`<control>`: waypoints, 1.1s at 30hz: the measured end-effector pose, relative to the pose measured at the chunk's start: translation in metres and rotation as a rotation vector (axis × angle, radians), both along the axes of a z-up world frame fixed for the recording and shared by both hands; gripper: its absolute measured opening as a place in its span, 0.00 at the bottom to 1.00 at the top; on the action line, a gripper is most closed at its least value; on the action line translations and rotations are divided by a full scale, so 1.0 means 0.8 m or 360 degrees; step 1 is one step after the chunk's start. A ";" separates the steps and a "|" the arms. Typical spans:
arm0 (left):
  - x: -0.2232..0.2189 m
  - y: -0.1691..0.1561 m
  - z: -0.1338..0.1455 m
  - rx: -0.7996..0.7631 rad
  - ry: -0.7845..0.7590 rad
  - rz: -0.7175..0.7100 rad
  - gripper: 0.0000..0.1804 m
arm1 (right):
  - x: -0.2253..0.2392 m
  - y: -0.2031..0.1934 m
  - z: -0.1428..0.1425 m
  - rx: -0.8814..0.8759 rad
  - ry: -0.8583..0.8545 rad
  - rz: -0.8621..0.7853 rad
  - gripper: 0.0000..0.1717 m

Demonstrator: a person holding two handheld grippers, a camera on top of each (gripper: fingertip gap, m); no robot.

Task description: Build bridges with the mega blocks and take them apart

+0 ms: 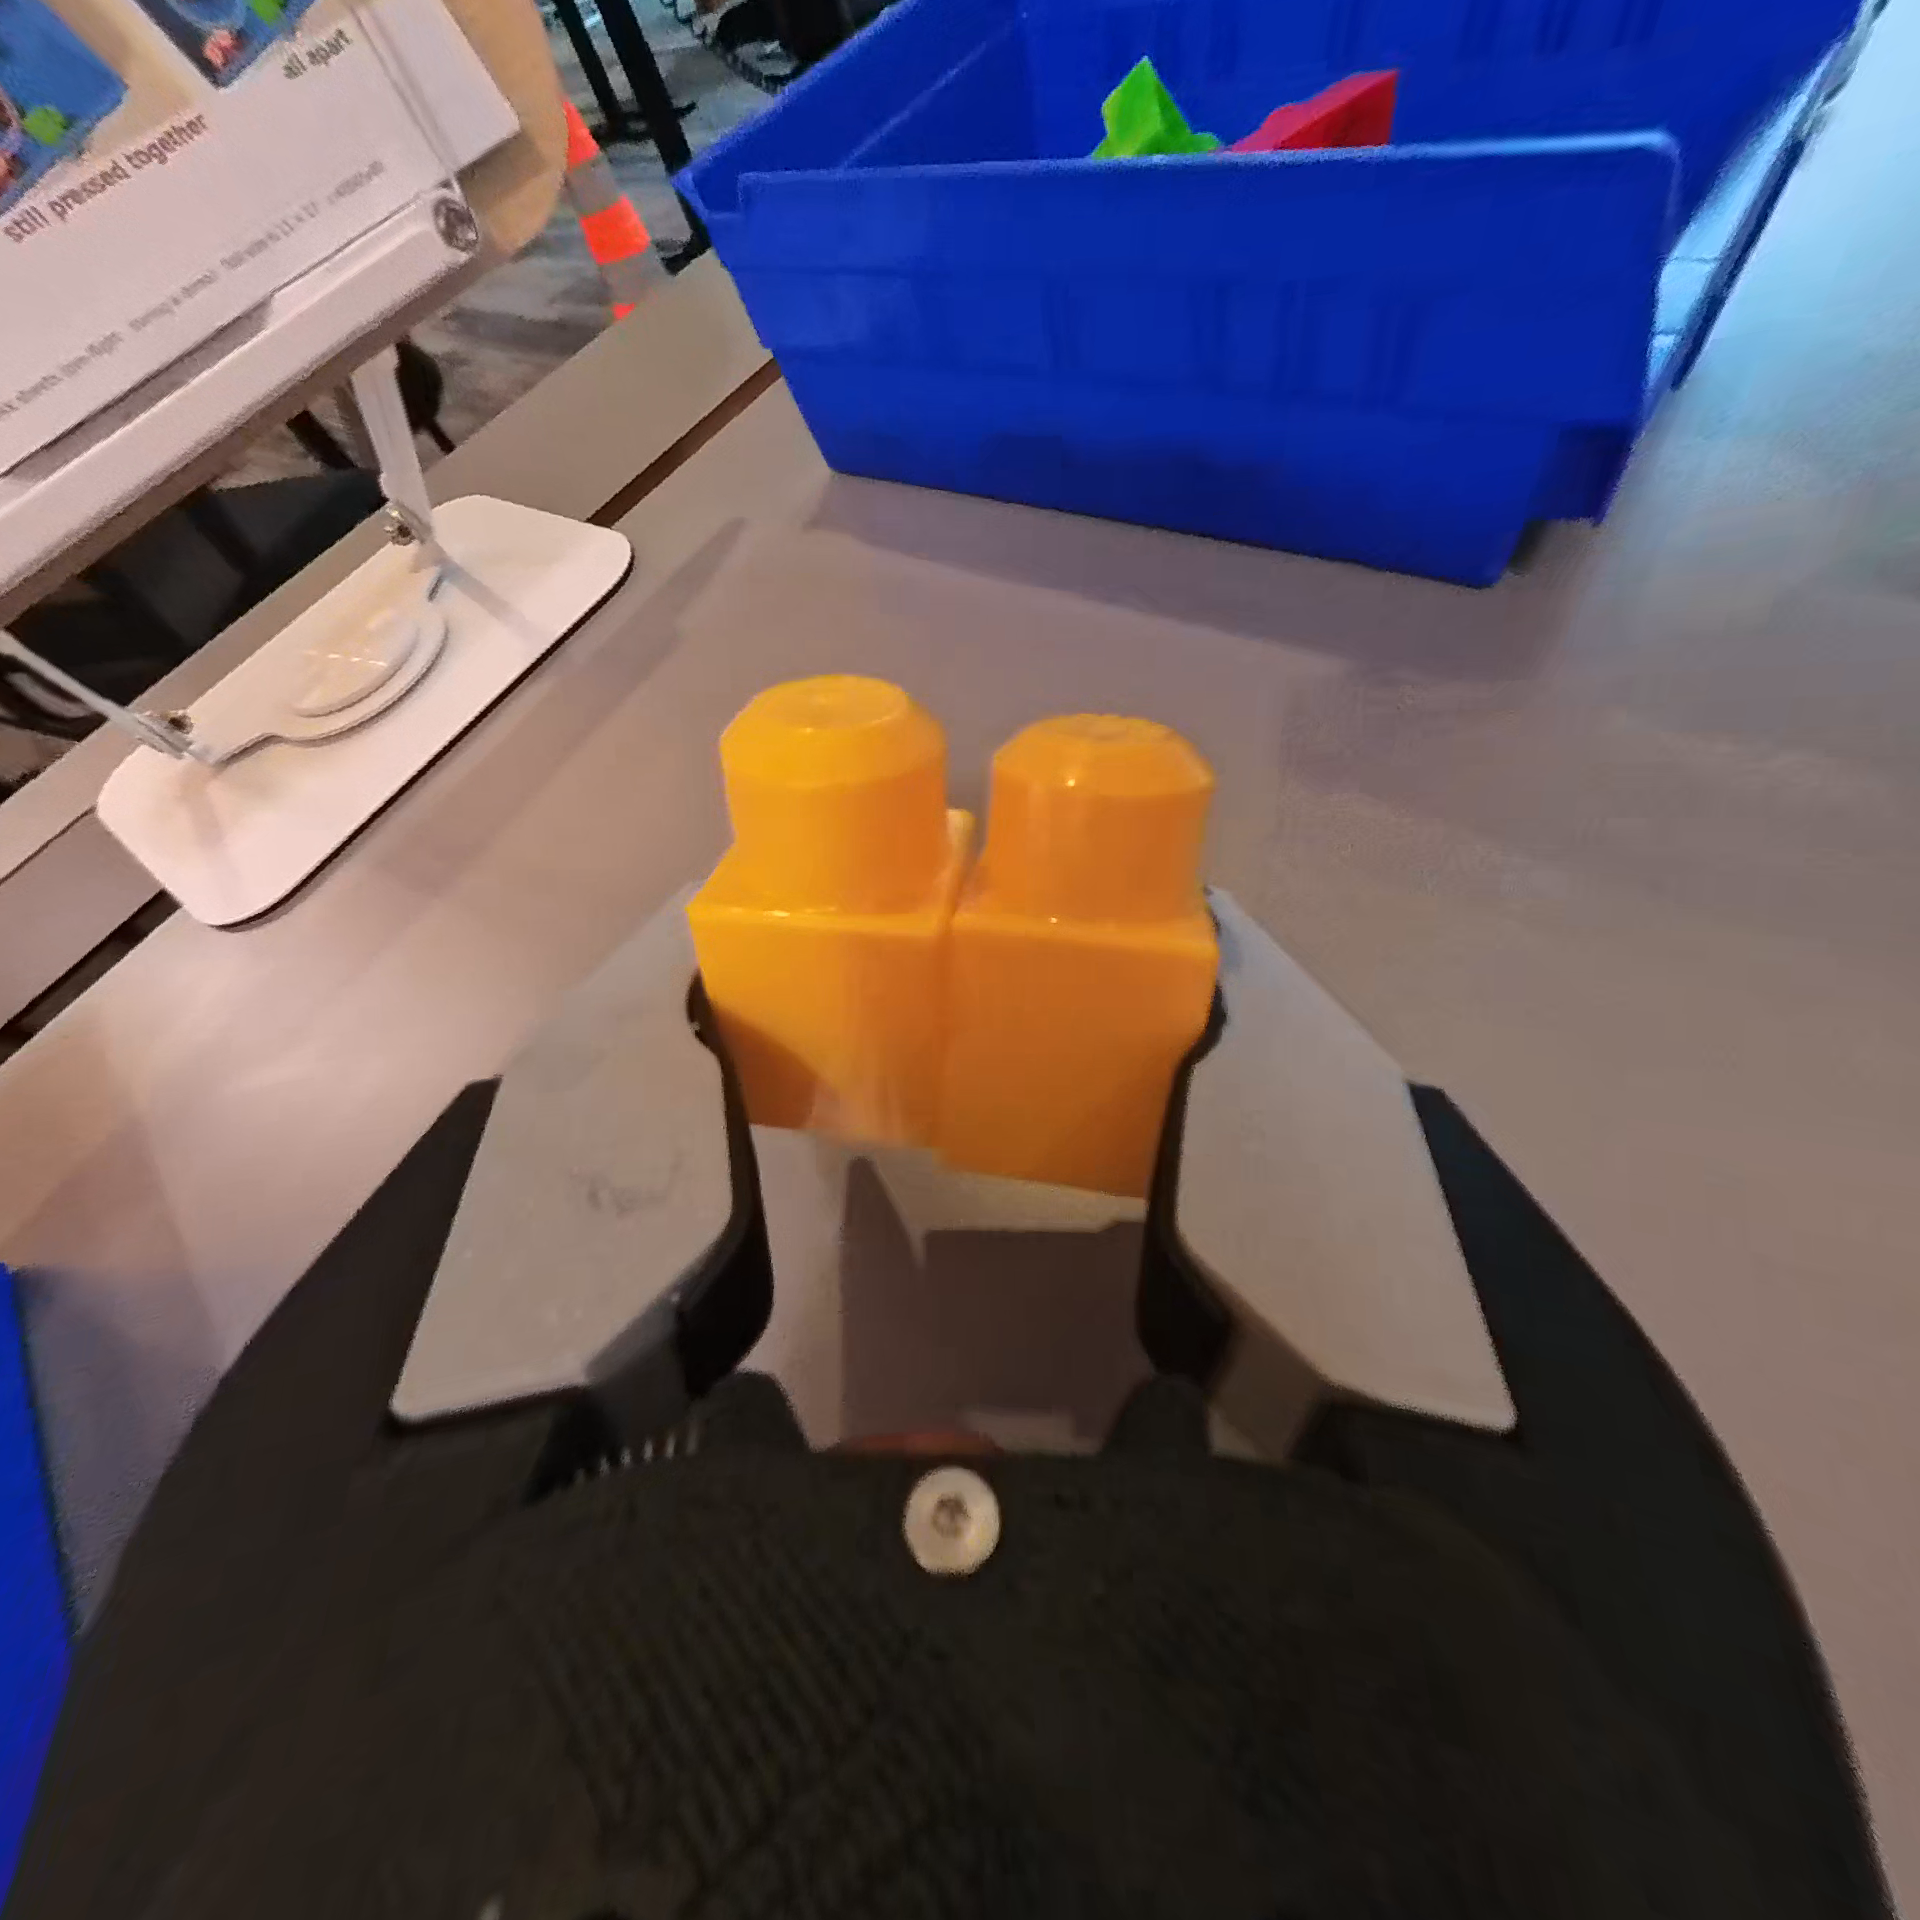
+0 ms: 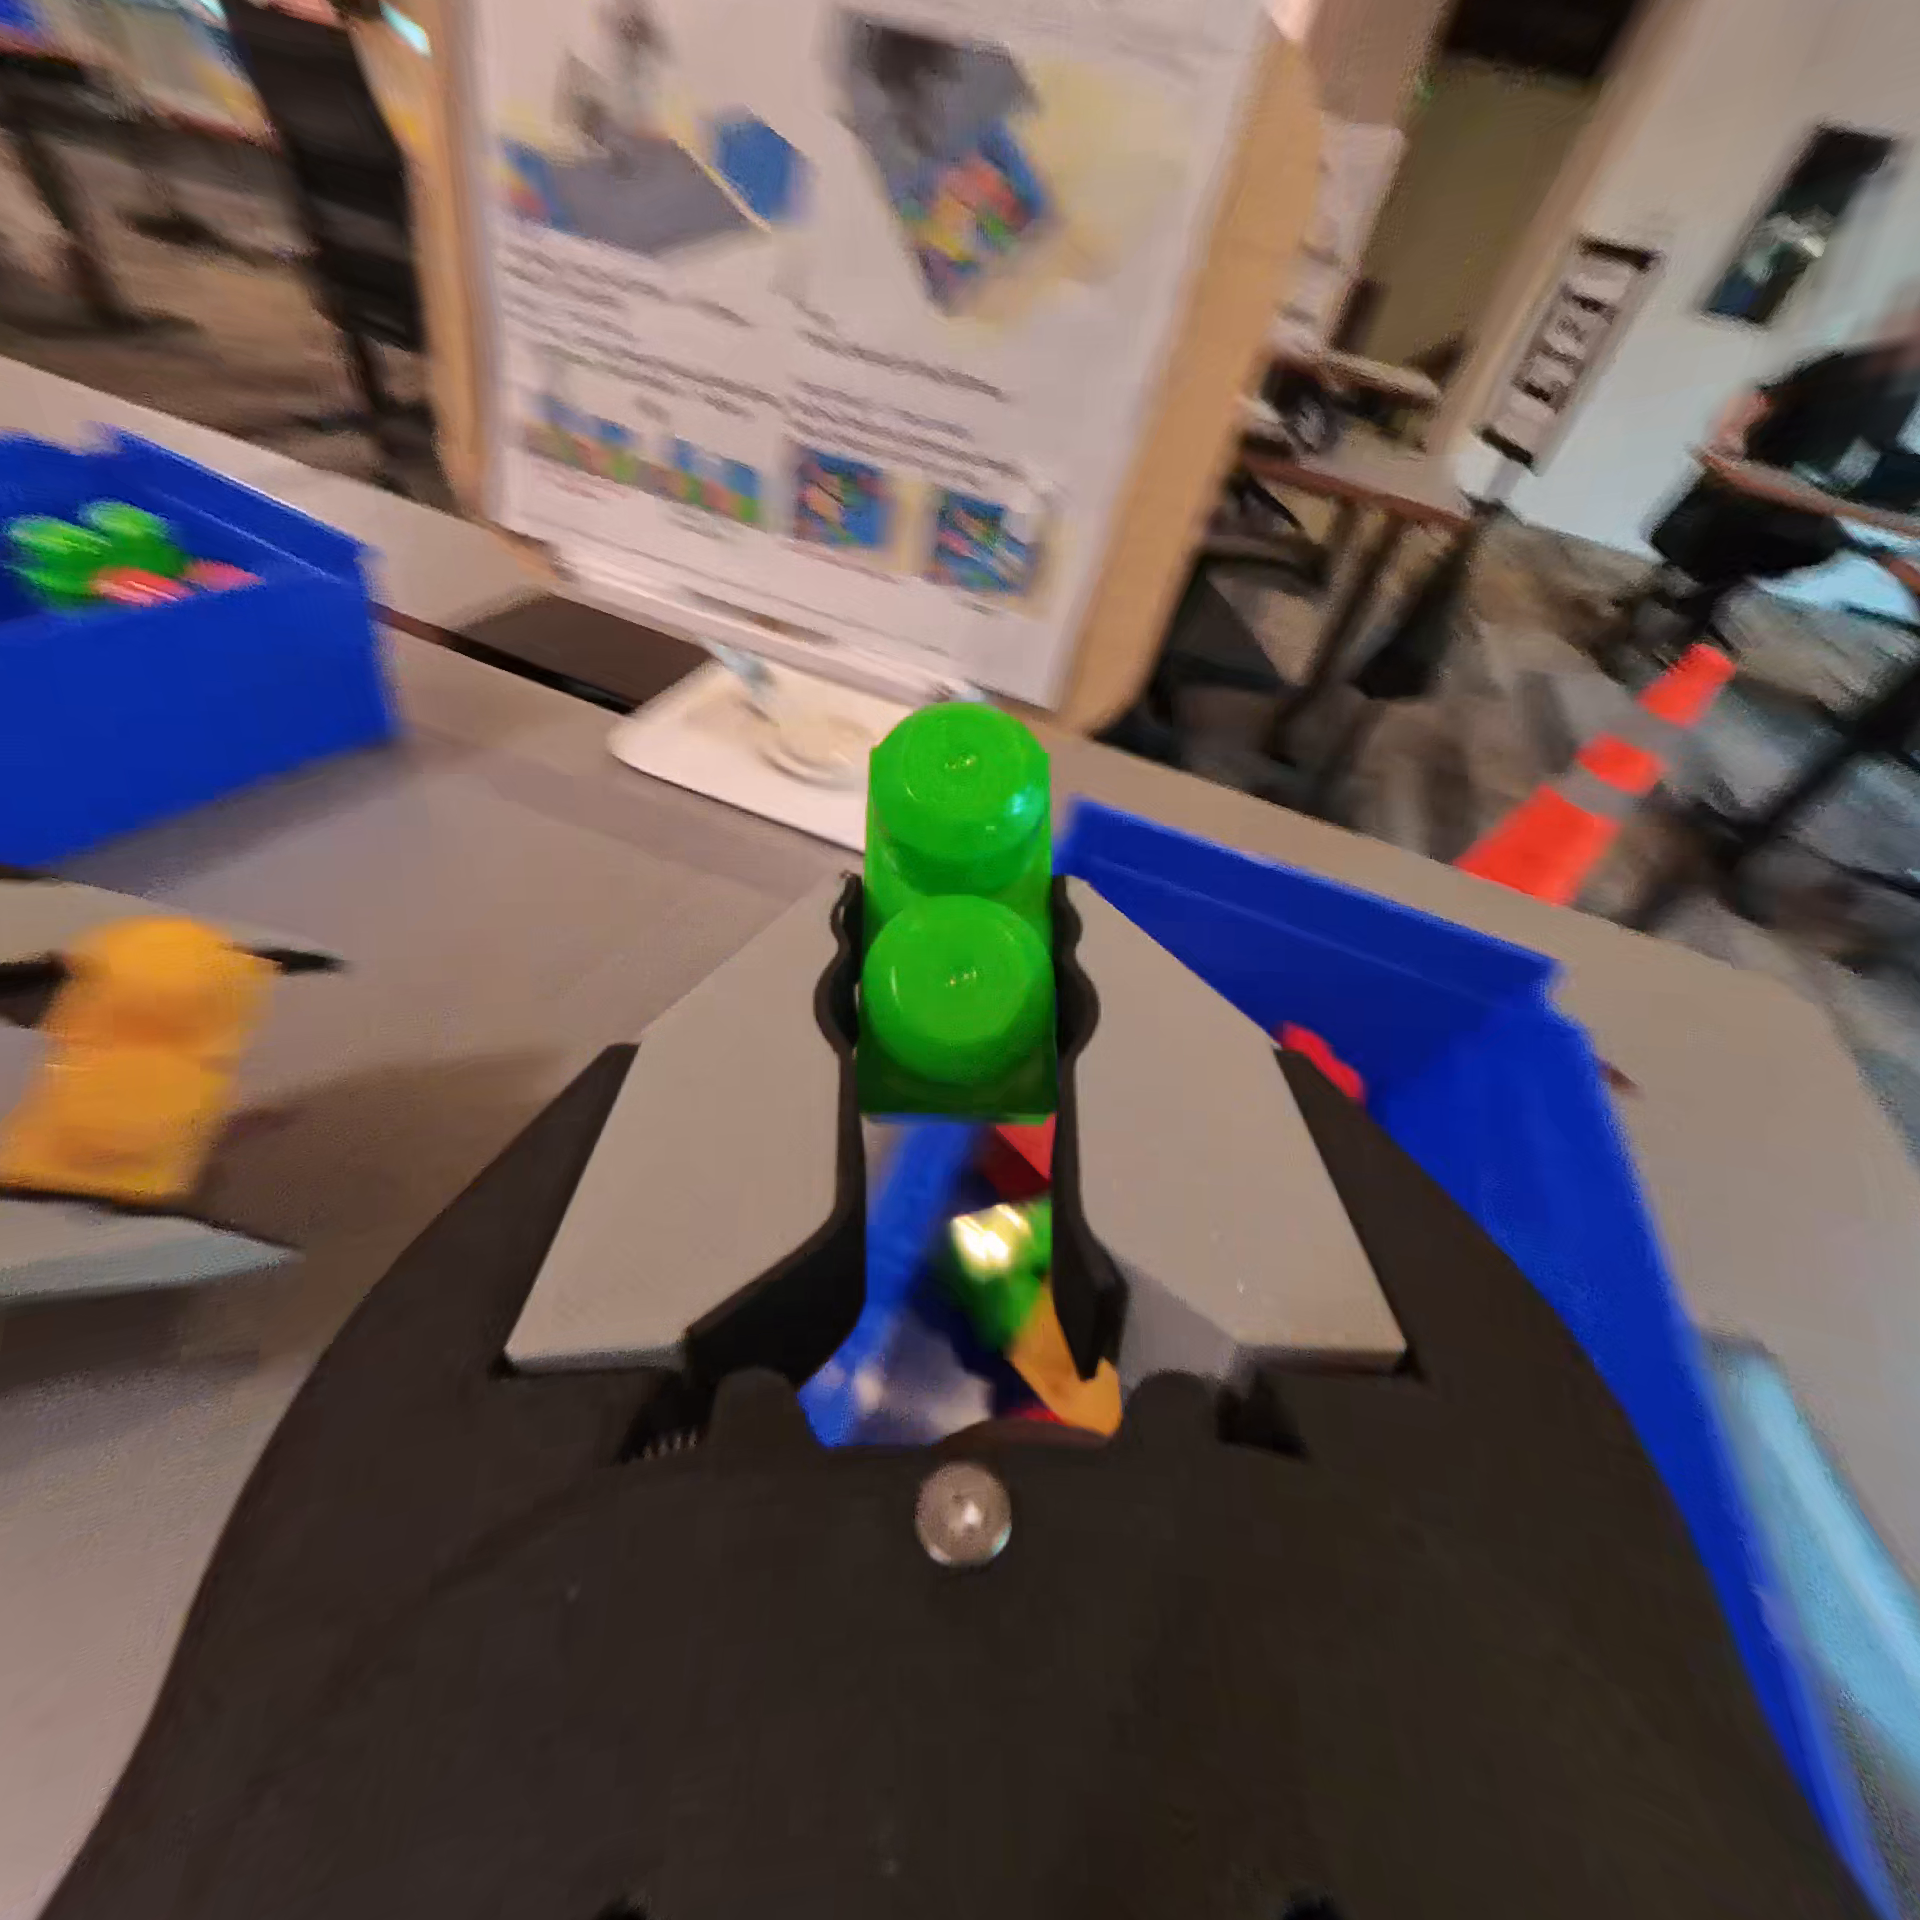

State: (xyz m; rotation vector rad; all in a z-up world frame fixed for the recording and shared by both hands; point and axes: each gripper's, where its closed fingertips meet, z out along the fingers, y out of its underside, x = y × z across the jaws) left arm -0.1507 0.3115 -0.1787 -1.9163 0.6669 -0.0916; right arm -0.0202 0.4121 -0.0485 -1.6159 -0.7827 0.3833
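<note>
- Your left claw [image 1: 956,997] is clamping two orange blocks [image 1: 956,977] side by side above the desk [image 1: 1455,831].
- Your right claw [image 2: 956,977] is gripping a green block [image 2: 956,935] over the near blue bin [image 2: 1455,997].

left wrist: low over table [image 1: 1455,831], faces blue bin [image 1: 1195,343], near | right wrist: above second bin [image 2: 1403,987], faces sign stand [image 2: 727,748] | shared: table, stand [image 1: 364,707], first bin [image 2: 156,665]

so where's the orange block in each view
Left wrist view: orange block at centre, between the left gripper fingers, studs up.
Right wrist view: orange block blurred at the left edge, over the grey table.
Shared landmark: white stand base.
</note>
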 end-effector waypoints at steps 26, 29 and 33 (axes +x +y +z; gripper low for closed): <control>0.011 0.125 0.208 -0.0027 -0.0301 0.0308 0.56 | 0.140 0.074 -0.005 0.0000 0.0433 -0.0373 0.23; -0.166 0.075 0.228 0.0048 -0.0229 0.0705 0.55 | 0.114 0.066 -0.012 -0.0020 0.0365 -0.0287 0.23; -0.336 0.027 0.169 -0.0220 -0.0394 0.0948 0.48 | 0.085 0.055 -0.016 -0.0022 0.0307 -0.0200 0.23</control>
